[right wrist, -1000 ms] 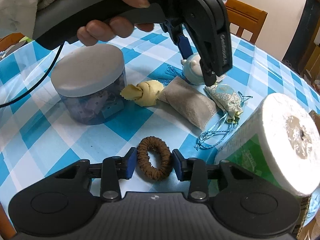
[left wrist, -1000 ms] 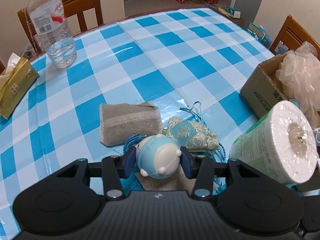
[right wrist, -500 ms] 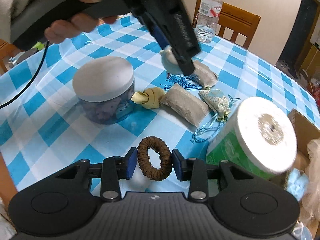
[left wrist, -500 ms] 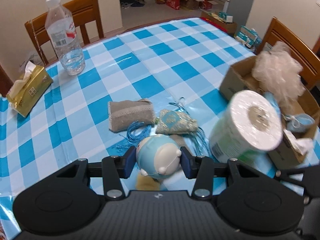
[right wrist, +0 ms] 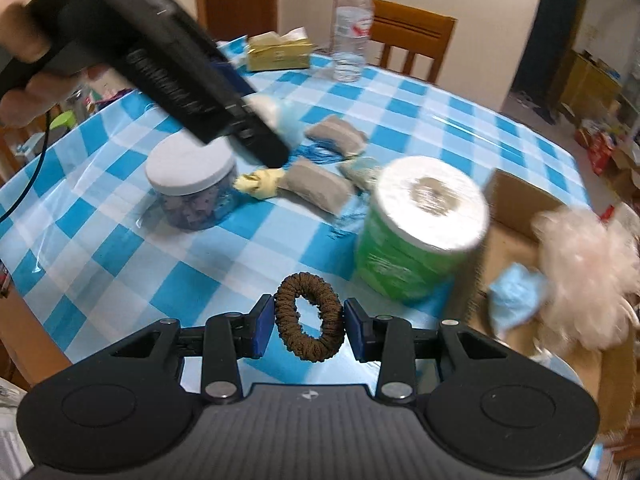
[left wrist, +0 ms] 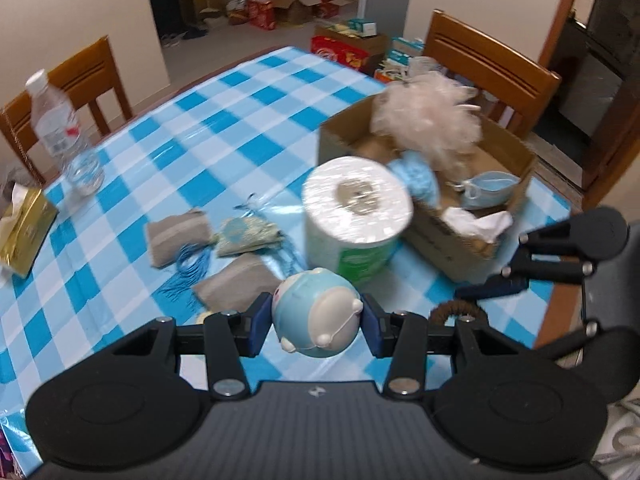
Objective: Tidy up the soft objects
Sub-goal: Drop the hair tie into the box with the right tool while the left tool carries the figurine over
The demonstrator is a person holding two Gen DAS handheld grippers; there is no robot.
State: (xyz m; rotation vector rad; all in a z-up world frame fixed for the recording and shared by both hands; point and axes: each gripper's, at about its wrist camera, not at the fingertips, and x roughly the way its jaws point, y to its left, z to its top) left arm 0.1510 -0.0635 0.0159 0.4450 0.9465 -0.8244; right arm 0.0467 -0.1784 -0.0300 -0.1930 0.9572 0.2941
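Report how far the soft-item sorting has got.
Done: the cardboard box already holds a mesh pouf. In hand: the left hand-held gripper clamps a blue toy; the right hand-held gripper clamps a brown scrunchie. Left: two grey pouches, an embroidered sachet.

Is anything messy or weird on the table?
Mostly tidy. The blue strings lie tangled between the grey pouches, and the pink puff bulges over the box rim. Nothing looks spilled or broken.
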